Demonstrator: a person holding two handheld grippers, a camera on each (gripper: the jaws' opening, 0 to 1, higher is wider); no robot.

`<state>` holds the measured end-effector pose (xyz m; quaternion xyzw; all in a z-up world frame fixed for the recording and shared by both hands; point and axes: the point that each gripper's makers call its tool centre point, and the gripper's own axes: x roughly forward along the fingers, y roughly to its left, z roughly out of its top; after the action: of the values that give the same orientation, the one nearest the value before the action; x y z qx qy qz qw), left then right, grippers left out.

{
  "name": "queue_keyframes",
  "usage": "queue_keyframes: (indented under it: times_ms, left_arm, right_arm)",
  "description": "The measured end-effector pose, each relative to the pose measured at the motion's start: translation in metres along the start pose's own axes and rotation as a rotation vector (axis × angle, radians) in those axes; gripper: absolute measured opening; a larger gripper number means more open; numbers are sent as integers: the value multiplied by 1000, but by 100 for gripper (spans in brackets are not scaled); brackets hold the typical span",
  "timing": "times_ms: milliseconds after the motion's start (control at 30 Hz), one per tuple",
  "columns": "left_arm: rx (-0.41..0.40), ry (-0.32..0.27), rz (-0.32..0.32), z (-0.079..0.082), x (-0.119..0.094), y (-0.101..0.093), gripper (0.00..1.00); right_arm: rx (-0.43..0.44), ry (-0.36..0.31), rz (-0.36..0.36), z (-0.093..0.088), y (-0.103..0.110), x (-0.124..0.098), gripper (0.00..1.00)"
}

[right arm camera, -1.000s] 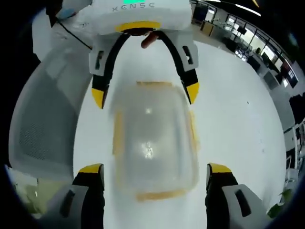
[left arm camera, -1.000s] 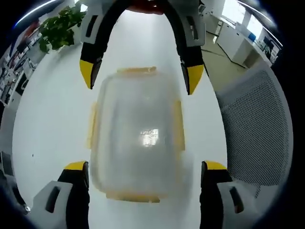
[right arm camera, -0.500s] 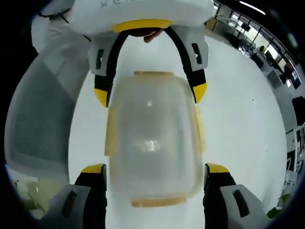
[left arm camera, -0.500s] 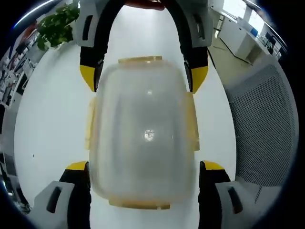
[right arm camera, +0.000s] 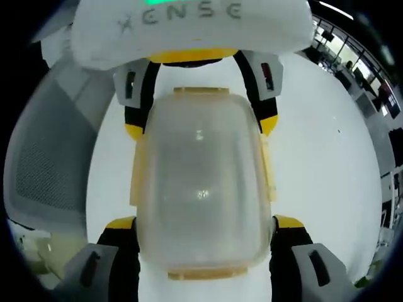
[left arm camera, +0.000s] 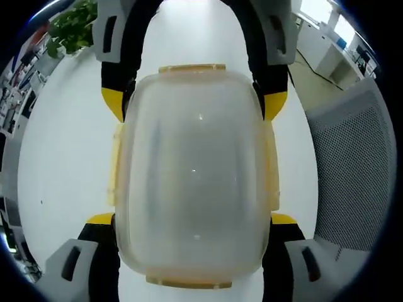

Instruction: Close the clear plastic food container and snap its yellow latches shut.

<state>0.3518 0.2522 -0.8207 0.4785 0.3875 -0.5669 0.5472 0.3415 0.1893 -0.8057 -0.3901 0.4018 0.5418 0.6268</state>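
Lying between both grippers' spread jaws, clear container (left arm camera: 192, 170) on white table (left arm camera: 63, 157), yellow latches (left arm camera: 192, 68)

Container (left arm camera: 192, 176) frosted clear, latches (left arm camera: 191, 68) yellow; table (left arm camera: 63, 157) white; chair (left arm camera: 346, 170) grey mesh.

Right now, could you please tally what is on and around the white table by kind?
Clear plastic food container: 1
Yellow latches: 4
Grippers, left gripper and right gripper: 2
Mesh office chair: 1
Potted plant: 1
Total: 9
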Motion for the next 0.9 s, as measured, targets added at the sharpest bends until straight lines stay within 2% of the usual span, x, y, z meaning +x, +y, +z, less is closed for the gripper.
queue_keyframes:
  times_ms: [233, 400, 633, 900]
  left_arm:
    - [-1, 12, 1, -1, 0, 0, 96]
    - [-1, -5, 0, 0, 0, 1, 96]
    - [6, 12, -1, -8, -1, -1, 96]
    - [-3, -8, 1, -16, -4, -2, 96]
  right_arm:
    - [5, 7, -6, -1, -1, 2, 86]
    - [11, 4, -14, 0, -1, 2, 86]
    - [16, 1, -15, 8, 1, 5, 86]
    - [13, 5, -16, 16, 2, 8, 87]
